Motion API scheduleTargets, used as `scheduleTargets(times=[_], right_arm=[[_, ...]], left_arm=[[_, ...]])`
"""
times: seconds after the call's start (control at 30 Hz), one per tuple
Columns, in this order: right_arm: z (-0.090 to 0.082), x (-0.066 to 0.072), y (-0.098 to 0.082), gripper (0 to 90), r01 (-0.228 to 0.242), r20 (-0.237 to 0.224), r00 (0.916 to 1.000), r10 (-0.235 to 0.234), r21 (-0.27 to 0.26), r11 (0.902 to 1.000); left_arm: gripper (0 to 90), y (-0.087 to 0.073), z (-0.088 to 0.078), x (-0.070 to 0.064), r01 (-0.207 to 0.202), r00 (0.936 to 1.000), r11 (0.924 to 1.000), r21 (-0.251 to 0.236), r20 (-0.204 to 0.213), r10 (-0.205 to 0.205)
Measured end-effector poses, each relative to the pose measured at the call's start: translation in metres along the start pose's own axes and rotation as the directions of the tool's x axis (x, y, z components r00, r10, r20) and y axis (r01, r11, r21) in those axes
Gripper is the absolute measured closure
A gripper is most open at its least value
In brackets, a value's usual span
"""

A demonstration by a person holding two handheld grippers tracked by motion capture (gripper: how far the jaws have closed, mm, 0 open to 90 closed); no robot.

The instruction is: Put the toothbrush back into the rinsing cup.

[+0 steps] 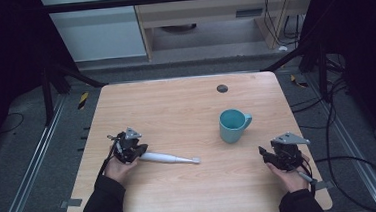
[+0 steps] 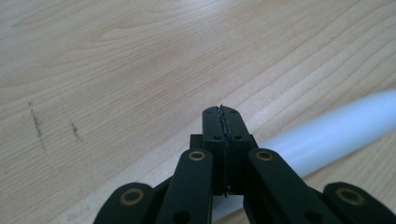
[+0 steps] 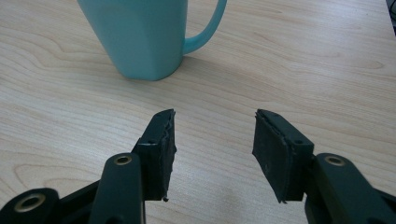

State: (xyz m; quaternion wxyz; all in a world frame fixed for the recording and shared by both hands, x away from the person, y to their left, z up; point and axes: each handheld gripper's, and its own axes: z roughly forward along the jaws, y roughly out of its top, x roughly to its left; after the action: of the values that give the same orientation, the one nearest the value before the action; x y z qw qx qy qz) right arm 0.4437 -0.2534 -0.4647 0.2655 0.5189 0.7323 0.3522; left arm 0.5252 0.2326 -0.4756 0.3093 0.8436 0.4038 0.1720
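Resting low on the tabletop (image 1: 176, 107), the left tongs (image 1: 138, 150) are held in the left hand (image 1: 117, 167), near the front left. Their jaws are pressed tight together with nothing between them. The white toothbrush (image 1: 172, 158) is seen lying flat just beside these tongs, its thick end under them and its brush end pointed to the right. In the left gripper view the toothbrush (image 2: 336, 135) is partly hidden behind the black jaws, and its brush end is cut off.

The right tongs (image 1: 267, 158) are held in the right hand (image 1: 294, 179) near the front right. Their jaws are parted, and nothing is held. A teal mug (image 1: 233, 125) is stood upright ahead of them, well apart. In the right gripper view the mug (image 3: 140, 37) is cut off at the top.

The tabletop is made of pale wood. Grey floor and cables are seen around it.
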Motion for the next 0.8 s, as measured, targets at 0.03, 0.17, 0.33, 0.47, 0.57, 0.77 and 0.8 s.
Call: scheduleTargets(times=[0.03, 0.17, 0.33, 0.47, 0.57, 0.77, 0.8], right_arm=[[0.000, 0.000, 0.000, 48.6, 0.000, 0.000, 1.0000, 0.000, 0.000, 1.0000], [0.000, 0.000, 0.000, 48.6, 0.003, 0.001, 1.0000, -0.003, -0.003, 1.0000], [0.000, 0.000, 0.000, 48.6, 0.001, 0.001, 1.0000, -0.001, -0.001, 1.0000], [0.000, 0.000, 0.000, 48.6, -0.001, 0.001, 1.0000, 0.001, -0.003, 1.0000], [0.000, 0.000, 0.000, 48.6, -0.001, 0.002, 1.0000, 0.001, -0.002, 1.0000], [-0.001, 0.000, 0.000, 48.6, -0.003, 0.004, 1.0000, 0.003, -0.003, 1.0000], [-0.001, 0.000, 0.000, 48.6, -0.007, 0.003, 1.0000, 0.007, -0.002, 1.0000]], left_arm=[[89.8, -0.001, -0.001, -0.001, 0.004, 1.0000, 1.0000, 0.000, 0.004, -0.004], [89.8, -0.004, -0.005, -0.003, 0.000, 1.0000, 1.0000, -0.002, 0.009, 0.000], [89.8, -0.008, -0.009, -0.005, -0.005, 0.9999, 1.0000, 0.002, 0.009, 0.005], [89.8, -0.013, -0.012, -0.007, -0.004, 1.0000, 0.9999, 0.011, 0.009, 0.004], [89.8, -0.015, -0.014, -0.008, 0.001, 1.0000, 0.9999, 0.011, 0.010, -0.001], [89.8, -0.017, -0.018, -0.010, -0.007, 0.9998, 0.9999, 0.007, 0.016, 0.007], [89.8, -0.017, -0.018, -0.011, -0.012, 0.9998, 0.9999, 0.007, 0.014, 0.012]])
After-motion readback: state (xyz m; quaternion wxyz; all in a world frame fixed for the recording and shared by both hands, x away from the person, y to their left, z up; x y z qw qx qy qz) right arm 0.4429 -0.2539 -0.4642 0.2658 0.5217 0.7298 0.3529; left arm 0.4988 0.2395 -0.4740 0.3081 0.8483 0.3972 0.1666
